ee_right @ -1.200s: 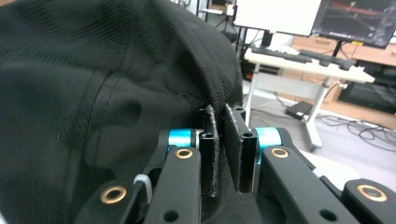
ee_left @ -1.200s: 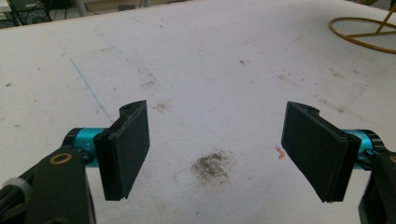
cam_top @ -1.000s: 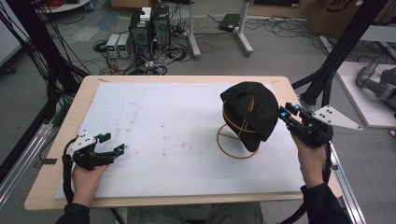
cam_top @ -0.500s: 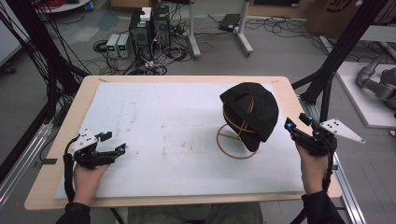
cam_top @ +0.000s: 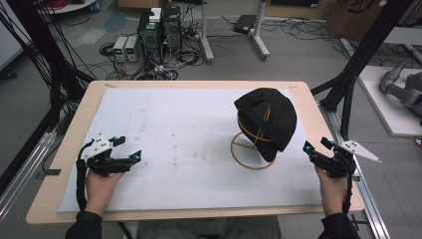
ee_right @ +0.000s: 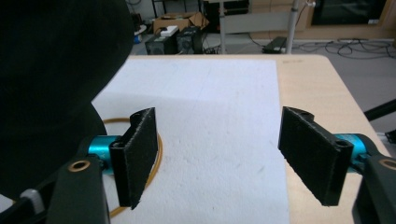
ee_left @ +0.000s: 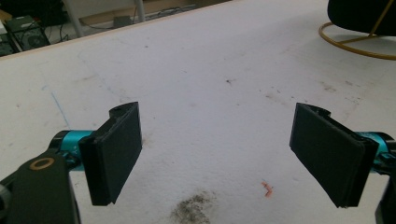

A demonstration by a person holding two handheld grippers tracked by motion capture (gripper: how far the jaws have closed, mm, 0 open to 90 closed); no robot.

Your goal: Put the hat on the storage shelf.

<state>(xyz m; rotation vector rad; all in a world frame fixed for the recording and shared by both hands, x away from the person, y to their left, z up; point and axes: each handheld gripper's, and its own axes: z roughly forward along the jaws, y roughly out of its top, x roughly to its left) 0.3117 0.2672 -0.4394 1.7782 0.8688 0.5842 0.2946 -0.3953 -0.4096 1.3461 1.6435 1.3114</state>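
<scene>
A black cap (cam_top: pixel 266 119) hangs on a gold wire stand (cam_top: pixel 249 152) at the right of the white mat (cam_top: pixel 189 134). My right gripper (cam_top: pixel 317 147) is open near the table's right edge, a short way right of the stand, holding nothing. In the right gripper view the cap (ee_right: pixel 51 79) fills the left side, with the stand's ring (ee_right: pixel 156 149) behind the left jaw. My left gripper (cam_top: pixel 129 148) rests open at the front left of the mat, empty. The left gripper view has the stand's ring (ee_left: pixel 359 44) and the cap (ee_left: pixel 362 14) at the top right.
The wooden table (cam_top: pixel 74 124) shows around the mat. Computers and cables (cam_top: pixel 159 35) lie on the floor behind it. Black frame posts (cam_top: pixel 353 74) rise by the right side. The mat has dark smudges (ee_left: pixel 191 210).
My right gripper has drawn back from the cap, down and to the right, toward the table's edge. The left gripper has stayed almost still.
</scene>
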